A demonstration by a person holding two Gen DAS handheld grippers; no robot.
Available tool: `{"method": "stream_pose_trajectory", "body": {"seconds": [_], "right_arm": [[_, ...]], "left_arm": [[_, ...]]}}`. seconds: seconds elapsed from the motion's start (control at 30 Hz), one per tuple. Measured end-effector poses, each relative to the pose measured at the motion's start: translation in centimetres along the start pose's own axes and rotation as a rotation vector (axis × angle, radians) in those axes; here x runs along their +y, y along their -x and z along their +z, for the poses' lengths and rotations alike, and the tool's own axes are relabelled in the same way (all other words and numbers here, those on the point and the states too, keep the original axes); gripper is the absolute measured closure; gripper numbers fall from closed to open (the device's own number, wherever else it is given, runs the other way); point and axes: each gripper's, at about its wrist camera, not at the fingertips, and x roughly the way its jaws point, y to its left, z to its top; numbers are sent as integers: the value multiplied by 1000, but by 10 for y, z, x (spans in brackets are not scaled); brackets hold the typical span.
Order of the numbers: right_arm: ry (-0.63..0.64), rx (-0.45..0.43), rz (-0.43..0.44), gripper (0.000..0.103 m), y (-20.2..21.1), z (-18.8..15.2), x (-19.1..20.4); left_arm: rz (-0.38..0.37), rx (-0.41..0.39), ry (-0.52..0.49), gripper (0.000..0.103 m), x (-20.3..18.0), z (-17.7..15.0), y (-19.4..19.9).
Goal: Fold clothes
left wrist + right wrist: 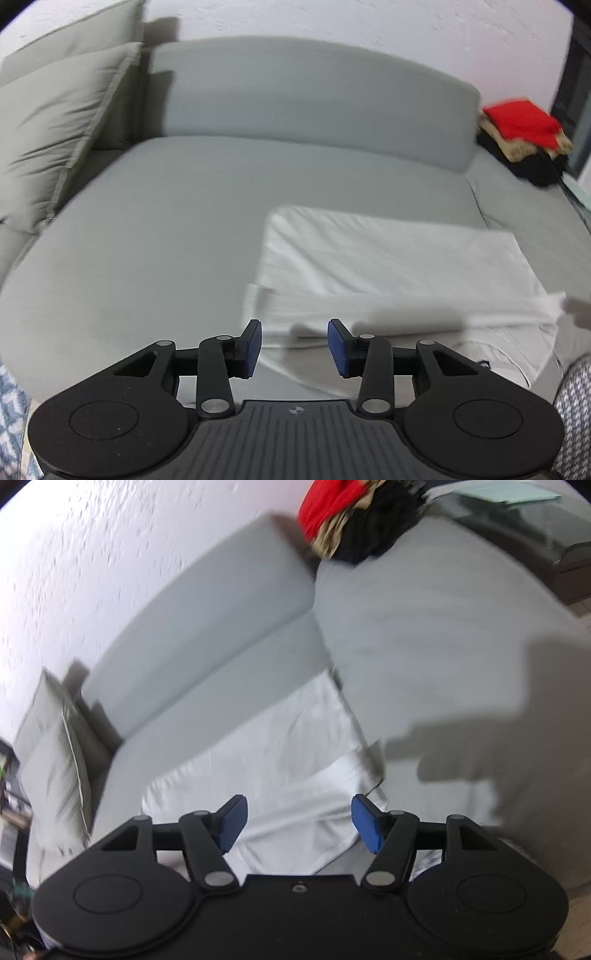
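Only right wrist shows, seemingly, a table [517, 502].

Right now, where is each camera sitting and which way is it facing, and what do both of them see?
Left wrist: sits on the left gripper, facing forward and down over the grey sofa at the white garment; its own open jaws show.
Right wrist: sits on the right gripper, tilted, facing down at the same white garment; its open jaws show.
Shared: the garment, the sofa, the pillow and the stack of folded clothes with a red top.
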Motion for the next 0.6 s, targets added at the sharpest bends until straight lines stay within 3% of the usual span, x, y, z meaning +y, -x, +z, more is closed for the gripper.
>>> {"method": "stream_pose_trajectory", "body": {"seconds": [0.07, 0.17, 0.37, 0.47, 0.6], "right_arm": [[6, 41, -6, 45, -22, 1, 7], [46, 57, -5, 72, -47, 12, 23], [104, 151, -102, 73, -113, 53, 48], [128, 207, -167, 72, -141, 63, 49], [136, 252, -173, 72, -144, 51, 43]], "left_arm": [[-7, 9, -60, 64, -18, 6, -15], [-15, 16, -121, 64, -39, 21, -41], [-11, 86, -211, 66, -70, 57, -109], [-11, 168, -248, 67, -81, 62, -139], [-84, 199, -329, 78, -88, 46, -124]]}}
